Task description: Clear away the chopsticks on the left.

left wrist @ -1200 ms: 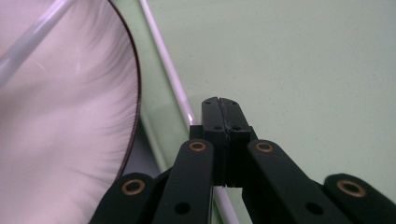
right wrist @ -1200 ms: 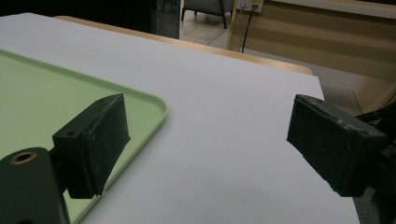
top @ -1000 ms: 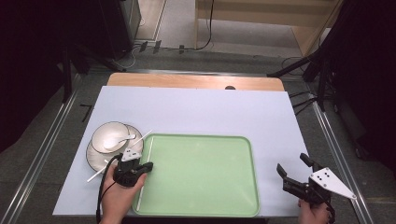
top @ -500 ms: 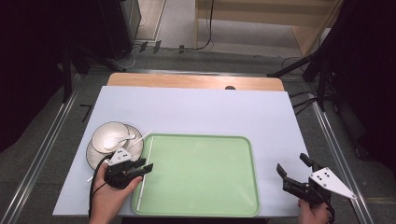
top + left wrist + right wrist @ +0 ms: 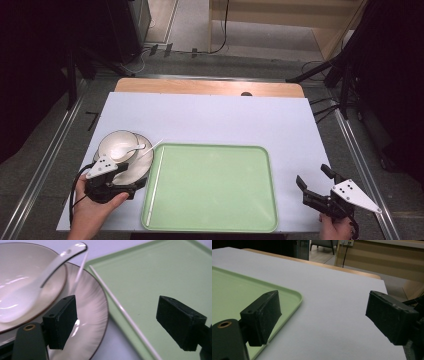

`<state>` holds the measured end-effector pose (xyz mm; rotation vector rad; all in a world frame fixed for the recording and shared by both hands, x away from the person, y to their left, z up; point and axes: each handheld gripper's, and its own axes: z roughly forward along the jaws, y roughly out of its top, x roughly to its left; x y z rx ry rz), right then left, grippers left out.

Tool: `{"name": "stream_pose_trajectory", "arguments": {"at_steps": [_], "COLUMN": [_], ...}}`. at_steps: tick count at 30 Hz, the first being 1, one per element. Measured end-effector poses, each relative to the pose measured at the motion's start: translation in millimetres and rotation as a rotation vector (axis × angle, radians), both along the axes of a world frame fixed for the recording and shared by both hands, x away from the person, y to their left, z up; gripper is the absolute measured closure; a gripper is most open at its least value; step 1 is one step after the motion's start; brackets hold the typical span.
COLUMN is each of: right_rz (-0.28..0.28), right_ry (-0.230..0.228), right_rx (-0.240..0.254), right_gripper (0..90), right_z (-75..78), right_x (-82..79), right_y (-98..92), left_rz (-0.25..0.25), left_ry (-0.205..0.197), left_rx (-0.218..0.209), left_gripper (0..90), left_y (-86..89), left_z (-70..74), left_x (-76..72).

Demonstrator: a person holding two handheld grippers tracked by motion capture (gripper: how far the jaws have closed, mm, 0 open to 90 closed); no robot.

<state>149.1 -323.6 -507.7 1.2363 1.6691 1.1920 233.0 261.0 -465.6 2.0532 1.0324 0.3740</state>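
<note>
Hovering at the lower left of the high view, the left hand-held gripper [image 5: 131, 186] has just been opening, nothing between its jaws; a white chopstick [image 5: 125, 313] lies along the green tray's [image 5: 215, 192] left edge (beside the plate [image 5: 90, 322]). The right hand-held gripper [image 5: 312, 184] gapes wide, lower right.

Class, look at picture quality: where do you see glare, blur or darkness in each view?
High view: evenly lit white table, dark surroundings. Left gripper view: bright highlights on the glossy cream bowl and white ceramic spoon; the near black jaws look soft. Right gripper view: the pale green plastic tray is fairly sharp, the background hazy.
</note>
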Motion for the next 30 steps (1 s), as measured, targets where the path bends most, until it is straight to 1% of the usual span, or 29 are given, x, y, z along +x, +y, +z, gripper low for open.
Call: {"name": "stream_pose_trajectory", "arguments": {"at_steps": [2, 4, 6, 9, 12, 14, 16, 18, 19, 22, 23, 25, 26, 27, 28, 30], "right_rz": [0.001, 0.002, 0.002, 0.003, 0.006, 0.007, 0.008, 0.008, 0.008, 0.011, 0.011, 0.011, 0.011, 0.011, 0.012, 0.011], "right_ry": [0.002, 0.001, 0.002, 0.006, 0.007, 0.008, 0.009, 0.012, 0.012, 0.011, 0.011, 0.013, 0.013, 0.013, 0.013, 0.017], "right_rx": [0.002, 0.0, 0.003, 0.006, 0.003, 0.002, 0.0, 0.004, 0.004, 0.001, 0.001, 0.001, 0.002, 0.002, 0.0, 0.001], "right_gripper": [12.9, 12.8, 12.9, 12.9, 12.9, 12.9, 12.8, 12.8, 12.8, 12.9, 12.9, 12.8, 12.9, 12.9, 12.8, 12.8], "right_z": [-0.2, -0.1, -0.2, -0.6, -0.8, -0.9, -1.0, -1.2, -1.2, -1.3, -1.3, -1.4, -1.5, -1.5, -1.9, -2.2], "right_x": [0.3, 0.1, 0.1, 0.5, 1.0, 1.2, 1.4, 1.6, 1.6, 1.5, 1.5, 1.7, 1.8, 1.8, 2.2, 2.6], "right_y": [0.0, 0.0, -0.1, 0.0, 0.2, 0.3, 0.5, 1.0, 1.0, 1.6, 1.6, 1.5, 1.5, 1.5, 1.4, 1.9], "left_rz": [0.018, 0.037, 0.06, 0.068, 0.077, 0.083, 0.077, 0.076, 0.075, 0.079, 0.079, 0.068, 0.063, 0.057, 0.053, 0.038], "left_ry": [-0.002, -0.004, -0.01, -0.005, 0.003, 0.016, 0.033, 0.05, 0.057, 0.088, 0.097, 0.12, 0.129, 0.136, 0.143, 0.152], "left_rx": [-0.001, 0.005, 0.052, 0.061, 0.072, 0.1, 0.117, 0.114, 0.118, 0.134, 0.135, 0.142, 0.153, 0.167, 0.175, 0.176], "left_gripper": [18.5, 21.7, 26.7, 37.6, 42.5, 46.0, 48.5, 52.1, 52.1, 59.3, 59.3, 64.1, 67.6, 67.6, 76.6, 83.8], "left_y": [6.6, 14.8, 21.5, 29.6, 35.6, 37.6, 38.3, 37.5, 36.9, 34.6, 33.7, 31.1, 29.5, 28.2, 26.9, 25.9], "left_z": [1.8, 2.3, 1.3, 0.5, -1.4, -4.6, -8.7, -13.3, -15.5, -22.2, -24.3, -27.7, -29.0, -30.0, -30.8, -30.6], "left_x": [0.6, 1.7, 2.4, 3.9, 5.8, 7.3, 9.0, 11.4, 13.3, 19.7, 21.8, 25.1, 26.0, 26.7, 27.0, 27.1]}}
